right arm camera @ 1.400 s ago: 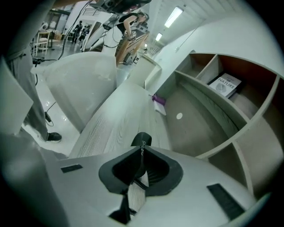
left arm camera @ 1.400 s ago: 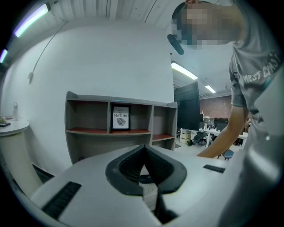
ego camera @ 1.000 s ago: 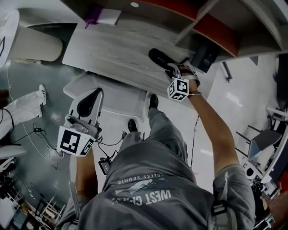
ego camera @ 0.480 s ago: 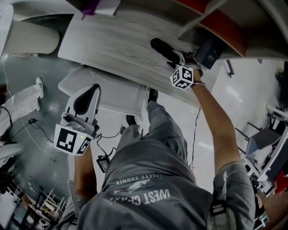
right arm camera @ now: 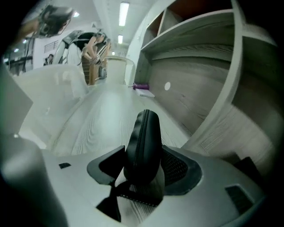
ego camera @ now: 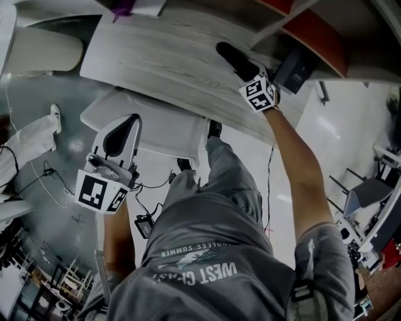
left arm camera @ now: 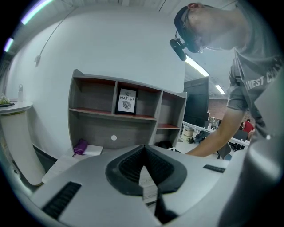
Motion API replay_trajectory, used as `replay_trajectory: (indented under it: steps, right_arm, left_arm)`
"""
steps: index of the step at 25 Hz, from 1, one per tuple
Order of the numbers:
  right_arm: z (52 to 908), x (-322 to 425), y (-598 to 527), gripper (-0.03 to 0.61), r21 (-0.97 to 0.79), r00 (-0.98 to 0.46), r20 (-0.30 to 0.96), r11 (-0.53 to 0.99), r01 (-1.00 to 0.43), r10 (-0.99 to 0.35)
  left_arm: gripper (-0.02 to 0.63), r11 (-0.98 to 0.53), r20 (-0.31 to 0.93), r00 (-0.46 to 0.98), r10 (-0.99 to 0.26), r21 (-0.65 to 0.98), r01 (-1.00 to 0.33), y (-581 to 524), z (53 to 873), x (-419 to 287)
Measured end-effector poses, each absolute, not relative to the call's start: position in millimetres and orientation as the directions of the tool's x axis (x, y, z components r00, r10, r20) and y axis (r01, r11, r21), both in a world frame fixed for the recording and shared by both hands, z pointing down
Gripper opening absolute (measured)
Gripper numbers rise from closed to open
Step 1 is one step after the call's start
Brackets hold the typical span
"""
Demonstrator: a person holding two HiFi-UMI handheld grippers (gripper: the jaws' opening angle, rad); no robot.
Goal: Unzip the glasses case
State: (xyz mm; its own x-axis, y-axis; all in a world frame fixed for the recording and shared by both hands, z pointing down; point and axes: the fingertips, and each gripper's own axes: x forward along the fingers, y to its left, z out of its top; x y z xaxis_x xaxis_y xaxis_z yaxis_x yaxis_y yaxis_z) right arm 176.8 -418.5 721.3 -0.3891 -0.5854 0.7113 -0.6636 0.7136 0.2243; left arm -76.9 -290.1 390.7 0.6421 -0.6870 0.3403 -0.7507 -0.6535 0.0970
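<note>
A pale wood-grain desk point(ego camera: 163, 63) fills the top of the head view. A black case point(ego camera: 233, 57) lies flat on it toward 1 o'clock, near the back edge. At the 11 o'clock corner a purple pouch point(ego camera: 122, 9) lies touching a white pad point(ego camera: 149, 6). A shelf unit point(ego camera: 294, 28) stands along the desk's 2 o'clock side. A framed print point(left arm camera: 127, 101) stands on its middle shelf.

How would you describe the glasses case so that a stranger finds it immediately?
Start from the pale wood-grain desk below the shelf unit. Near its right end lies the glasses case. It is the only black, long, rounded thing there; the purple item and white paper sit at the left end.
</note>
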Motion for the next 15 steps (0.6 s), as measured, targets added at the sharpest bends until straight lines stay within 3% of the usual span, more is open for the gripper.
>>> replay_trajectory:
  steps: [6,15]
  right_arm:
    - [676.0,157.4,-403.8,0.252,0.017,-0.524,0.622,0.679,-0.734,-0.582]
    - [559.5,115.0,-340.8,0.25,-0.139,-0.744,0.431,0.777,-0.614,-0.511]
  left_arm:
    - [-0.002,-0.649,0.334,0.665,-0.668,0.175,-0.741,-288.9,400.1,-75.7]
    - [0.0,-0.604,0.255,0.756,-0.603,0.473,-0.641,-289.4,429.4,-72.9]
